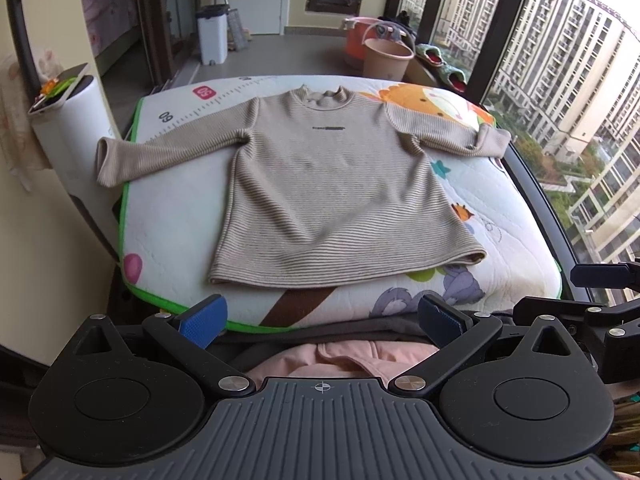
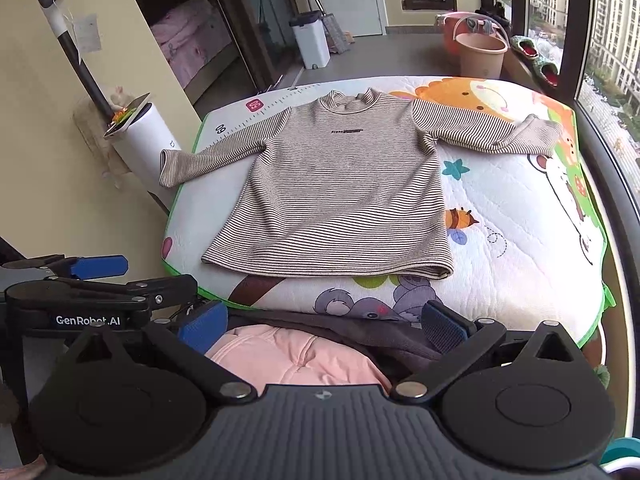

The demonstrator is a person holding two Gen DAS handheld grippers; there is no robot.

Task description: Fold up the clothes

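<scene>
A small long-sleeved sweater [image 1: 332, 192] of finely ribbed, striped beige knit lies flat and face up on a padded mat [image 1: 516, 216], collar away from the cameras and hem toward them. Both sleeves are spread out sideways; the one cuff [image 1: 106, 162] hangs just over the mat's green-piped edge, the other cuff [image 1: 494, 140] rests near the opposite edge. A short dark line of print sits on the chest, too small to read. The mat is quilted and soft-looking, printed with cartoon animals and a ruler scale.

The left gripper [image 1: 322, 318] is held low in front of the mat's near edge, its blue textured fingers [image 1: 204, 318] spread wide and holding nothing. The right gripper [image 2: 324, 322] is held the same way, its fingers [image 2: 202, 326] wide apart and empty too. Both are well clear of the sweater. Beneath them, pale pink padded fabric [image 2: 296, 356] and dark grey cloth [image 2: 384, 332] are only partly in view; what they belong to cannot be made out.

Behind the mat on the floor stand two round plastic buckets, a pinkish one [image 1: 386, 58] in front of an orange one [image 1: 356, 36]; the orange one's contents are a blurred tangle. A white lidded bin [image 1: 212, 34] stands farther back. A white cylinder [image 2: 148, 146] beside the mat carries a flat device on top. Tall windows show apartment blocks [image 1: 560, 92].
</scene>
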